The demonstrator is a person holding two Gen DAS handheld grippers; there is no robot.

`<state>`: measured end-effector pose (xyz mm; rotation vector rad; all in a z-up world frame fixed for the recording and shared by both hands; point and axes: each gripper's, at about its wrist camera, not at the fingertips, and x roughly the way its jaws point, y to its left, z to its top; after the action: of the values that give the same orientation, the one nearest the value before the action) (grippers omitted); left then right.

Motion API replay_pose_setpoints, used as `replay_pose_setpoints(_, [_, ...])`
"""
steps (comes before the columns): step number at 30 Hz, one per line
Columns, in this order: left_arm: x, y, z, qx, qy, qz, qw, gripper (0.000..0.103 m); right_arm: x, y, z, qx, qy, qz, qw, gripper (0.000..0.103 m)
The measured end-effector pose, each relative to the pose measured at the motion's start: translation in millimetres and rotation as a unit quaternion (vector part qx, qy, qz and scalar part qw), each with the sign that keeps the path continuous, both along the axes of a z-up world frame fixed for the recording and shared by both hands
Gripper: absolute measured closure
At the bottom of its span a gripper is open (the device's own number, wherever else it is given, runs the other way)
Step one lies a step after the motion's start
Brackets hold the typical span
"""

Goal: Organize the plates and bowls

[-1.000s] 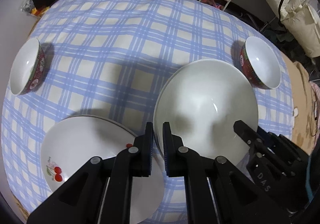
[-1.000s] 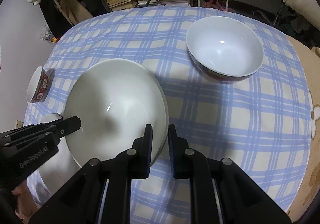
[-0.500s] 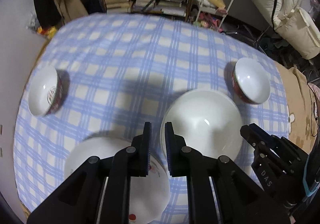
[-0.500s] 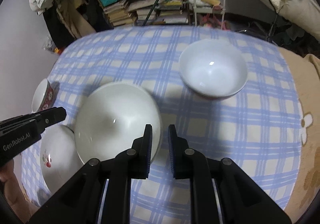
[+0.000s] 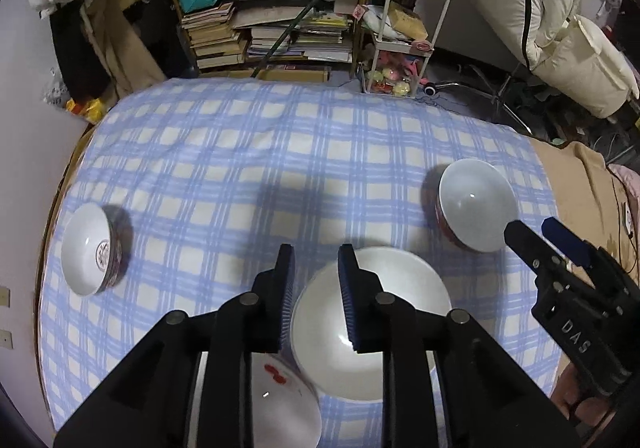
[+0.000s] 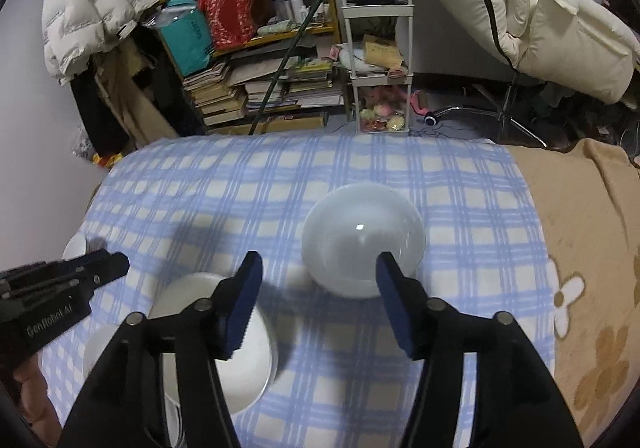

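Note:
A plain white plate (image 5: 394, 336) lies on the blue checked cloth, below my left gripper (image 5: 314, 272), which is open and empty above it. A cherry-print plate (image 5: 280, 400) lies at its left, partly hidden by the fingers. A red-rimmed bowl (image 5: 474, 204) sits to the right, a smaller red-patterned bowl (image 5: 92, 248) far left. In the right wrist view my right gripper (image 6: 318, 280) is wide open and empty, raised in front of the big bowl (image 6: 362, 240). The white plate (image 6: 240, 340) lies lower left.
The round table's cloth (image 5: 280, 152) ends at a tan blanket (image 6: 580, 248) on the right. Behind stand a shelf of books (image 6: 256, 88), a white trolley (image 6: 378, 60) and a cream chair (image 6: 560, 8). The other gripper (image 5: 568, 288) shows at the right.
Both grippers have risen and pulled back from the table. Both jaws went from nearly shut to open, the right one wide. The white plate now lies flat beside the cherry plate.

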<state>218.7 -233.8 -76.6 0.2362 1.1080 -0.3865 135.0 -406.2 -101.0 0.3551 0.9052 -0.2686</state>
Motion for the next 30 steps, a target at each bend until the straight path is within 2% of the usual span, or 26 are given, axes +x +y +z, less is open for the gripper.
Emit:
replay_pose_setpoints(7, [19, -20, -8, -0.006, 0.003, -0.005, 1.0, 0.054, 17, -19, -7, 0.004, 0.007, -0.02, 1.0, 0.015])
replay_pose_setpoints(11, [31, -35, -13, -0.008, 0.008, -0.013, 0.9999, 0.048, 21, -33, -17, 0.007, 0.017, -0.034, 0.999, 0.011])
replay_pose_setpoints(13, [37, -44, -16, -0.008, 0.013, -0.016, 0.9998, 0.039, 23, -40, -22, 0.008, 0.024, -0.041, 0.999, 0.011])
replay_pose_setpoints(15, [42, -54, -19, -0.008, 0.014, -0.02, 0.9997, 0.036, 24, -47, -26, 0.011, 0.029, -0.05, 0.998, 0.011])
replay_pose_setpoints(24, [48, -90, -41, 0.001, 0.028, -0.054, 0.9981, 0.035, 27, -76, -48, 0.032, 0.057, -0.082, 0.994, 0.01])
replay_pose_setpoints(30, [48, -106, -59, 0.003, 0.052, -0.069, 0.9962, 0.035, 28, -88, -64, 0.048, 0.074, -0.096, 0.991, 0.01])
